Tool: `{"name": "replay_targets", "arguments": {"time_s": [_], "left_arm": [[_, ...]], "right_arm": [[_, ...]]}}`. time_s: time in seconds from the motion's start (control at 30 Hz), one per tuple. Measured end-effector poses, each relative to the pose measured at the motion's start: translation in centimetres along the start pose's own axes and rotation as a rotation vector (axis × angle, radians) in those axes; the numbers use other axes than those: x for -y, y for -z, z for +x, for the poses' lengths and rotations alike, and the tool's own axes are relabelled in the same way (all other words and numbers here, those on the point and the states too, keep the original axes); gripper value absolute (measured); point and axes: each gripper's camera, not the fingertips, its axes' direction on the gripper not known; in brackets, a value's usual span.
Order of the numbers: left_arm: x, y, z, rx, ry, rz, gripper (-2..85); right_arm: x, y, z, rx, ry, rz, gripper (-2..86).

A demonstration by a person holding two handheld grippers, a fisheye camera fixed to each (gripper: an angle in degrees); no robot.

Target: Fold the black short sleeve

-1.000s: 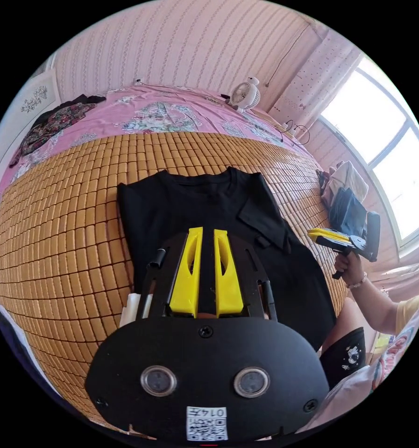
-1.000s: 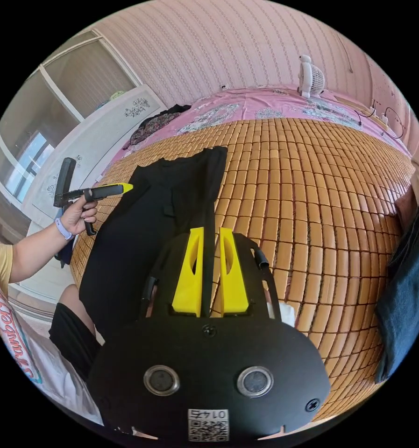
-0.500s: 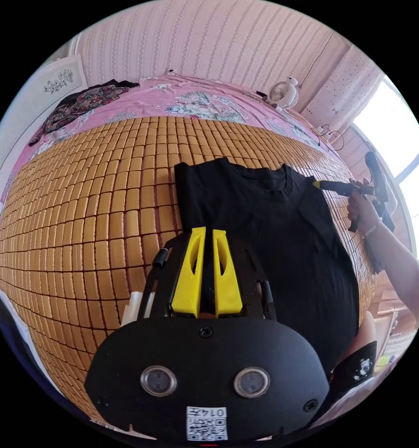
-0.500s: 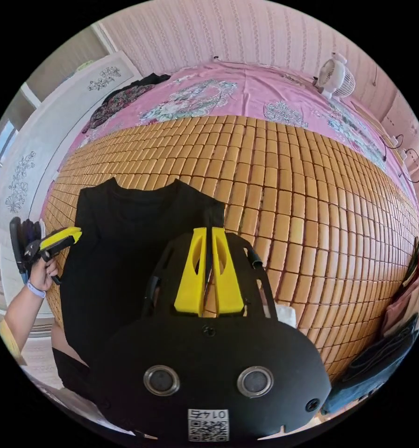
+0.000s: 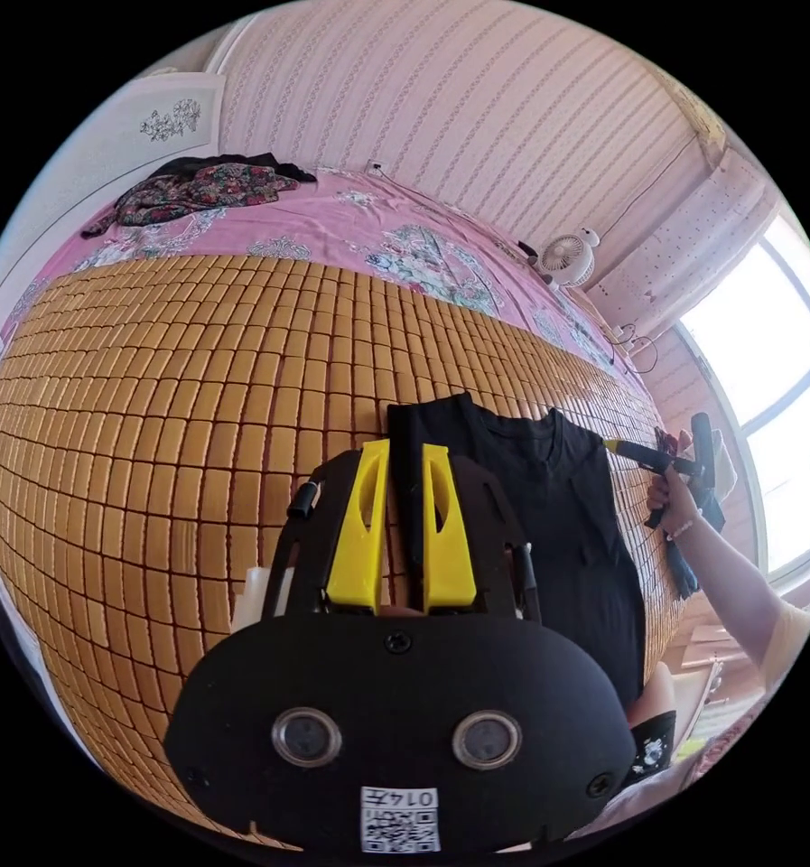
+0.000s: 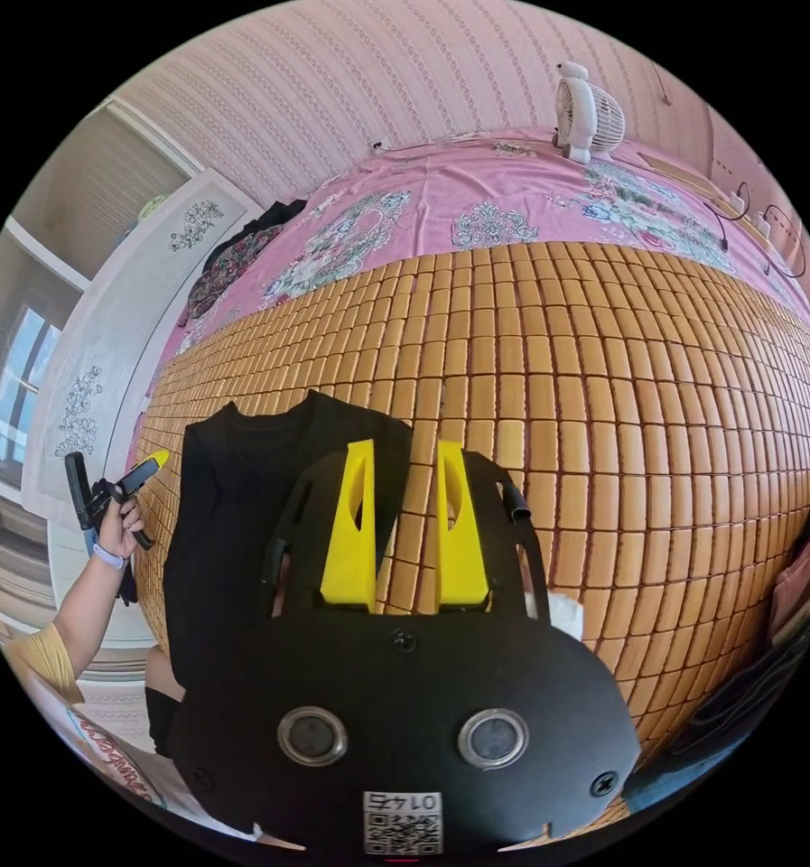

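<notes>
Both yellow-jawed grippers now open wider than before. Left gripper (image 5: 403, 444): jaws apart, black shirt edge between them, not pinched. Black short-sleeve shirt (image 5: 549, 506) lies flat on brown bamboo-tile mat (image 5: 179, 433), sides folded in. Right gripper (image 6: 405, 444): jaws wide apart over mat, holding nothing, beside shirt edge.

Left gripper view is looking from low over the tan bamboo-tile bed mat (image 5: 197, 379), facing the pink striped wall (image 5: 477, 117). Right gripper view is looking from the opposite side, equally close. Both are sharing the folded black short-sleeve shirt (image 5: 549, 506) (image 6: 242, 506) and the small white fan (image 5: 567, 260) (image 6: 590, 113).
</notes>
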Motion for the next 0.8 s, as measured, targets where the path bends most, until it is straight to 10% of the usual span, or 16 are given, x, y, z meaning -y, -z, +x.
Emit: {"name": "replay_targets", "arguments": {"time_s": [0.43, 0.8], "left_arm": [[-0.1, 1.7, 0.0, 0.013, -0.066, 0.032, -0.8], [-21.7, 14.6, -0.5, -0.232, -0.249, 0.007, 0.1]], "right_arm": [[-0.1, 2.7, -3.0, -0.034, 0.107, 0.053, -0.6], [-18.6, 15.7, -6.0, 0.15, 0.398, 0.101, -0.6]]}}
